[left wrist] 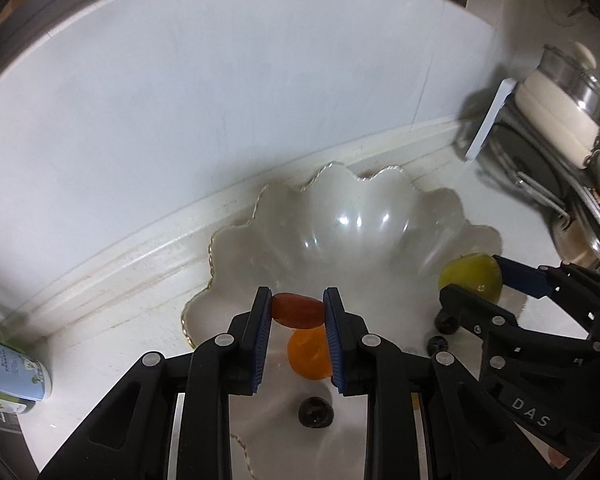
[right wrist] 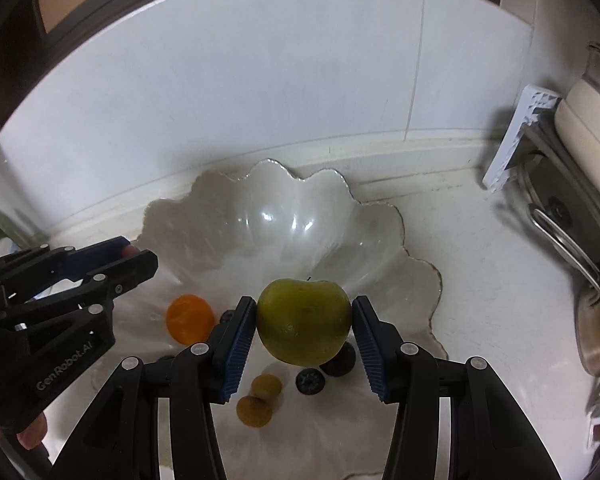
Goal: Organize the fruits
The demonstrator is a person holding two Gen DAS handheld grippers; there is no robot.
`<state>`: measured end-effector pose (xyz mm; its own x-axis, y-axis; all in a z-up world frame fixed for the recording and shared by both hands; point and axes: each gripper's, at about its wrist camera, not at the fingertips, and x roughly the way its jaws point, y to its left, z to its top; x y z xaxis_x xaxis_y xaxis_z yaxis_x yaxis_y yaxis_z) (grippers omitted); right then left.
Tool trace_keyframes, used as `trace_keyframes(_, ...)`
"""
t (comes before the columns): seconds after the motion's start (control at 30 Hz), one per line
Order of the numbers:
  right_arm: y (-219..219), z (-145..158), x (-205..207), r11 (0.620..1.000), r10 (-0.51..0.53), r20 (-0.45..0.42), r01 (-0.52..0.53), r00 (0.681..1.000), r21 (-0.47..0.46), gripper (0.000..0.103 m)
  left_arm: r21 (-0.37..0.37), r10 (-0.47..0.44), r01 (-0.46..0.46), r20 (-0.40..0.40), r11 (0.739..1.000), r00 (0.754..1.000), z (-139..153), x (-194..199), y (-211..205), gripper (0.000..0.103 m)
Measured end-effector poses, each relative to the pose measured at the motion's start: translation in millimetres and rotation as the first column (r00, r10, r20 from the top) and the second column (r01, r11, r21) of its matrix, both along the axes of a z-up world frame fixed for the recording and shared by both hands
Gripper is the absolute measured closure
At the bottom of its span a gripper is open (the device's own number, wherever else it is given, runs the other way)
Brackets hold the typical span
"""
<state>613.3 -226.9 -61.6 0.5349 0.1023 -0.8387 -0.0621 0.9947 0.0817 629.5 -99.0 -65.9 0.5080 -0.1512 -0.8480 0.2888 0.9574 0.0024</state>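
A white scalloped bowl (left wrist: 340,208) (right wrist: 228,208) with a gold rim stands against the back wall. My left gripper (left wrist: 298,310) is shut on a small reddish-brown oval fruit (left wrist: 298,311) above the bowl's near side. My right gripper (right wrist: 304,322) is shut on a green apple (right wrist: 303,322) (left wrist: 470,276) over the bowl's right part. Inside the bowl lie an orange fruit (left wrist: 308,354) (right wrist: 190,318), dark round fruits (left wrist: 315,412) (right wrist: 340,362), a blueberry (right wrist: 310,381) and two small yellow-brown fruits (right wrist: 260,398).
A dish rack with a pot and metal lids (left wrist: 560,120) (right wrist: 572,184) stands at the right. A white-and-blue labelled container (left wrist: 12,372) lies at the left counter edge. The tiled wall rises right behind the bowl.
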Motion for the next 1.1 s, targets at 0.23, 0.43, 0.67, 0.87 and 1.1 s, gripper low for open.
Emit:
trace_keyframes(0.23,-0.5,-15.0,14.9,1.0,0.005,-0.043,-0.005,0.999,-0.011,0.052,0.011,0.014,-0.014,-0.056,1.0,0.998,-15.3,14.0,0.8,0.076)
trace_keyframes(0.43,-1.7,-23.2,22.4,1.0,-0.007,-0.071,0.006,0.997,-0.004,0.052,0.025,0.026,-0.024,-0.083,0.999,0.996,-21.5,24.5,1.2,0.061)
trace_keyframes(0.67,-1.9,-16.5,18.0,0.999,-0.011,-0.044,0.009,0.999,-0.038,0.051,0.052,0.041,-0.038,-0.068,0.998,0.997,-20.7,22.8,2.4,0.053)
trace_keyframes(0.87,-4.7,-4.9,-6.2,0.998,-0.021,0.016,0.022,1.0,-0.061,0.051,0.061,0.08,-0.079,-0.001,0.995,0.997,-4.2,1.3,11.7,0.047)
trace_keyframes(1.1,0.7,13.1,-49.8,0.998,-0.038,0.115,0.042,0.993,-0.041,0.05,0.065,0.088,-0.098,0.143,0.993,0.986,25.7,-49.9,24.5,0.041)
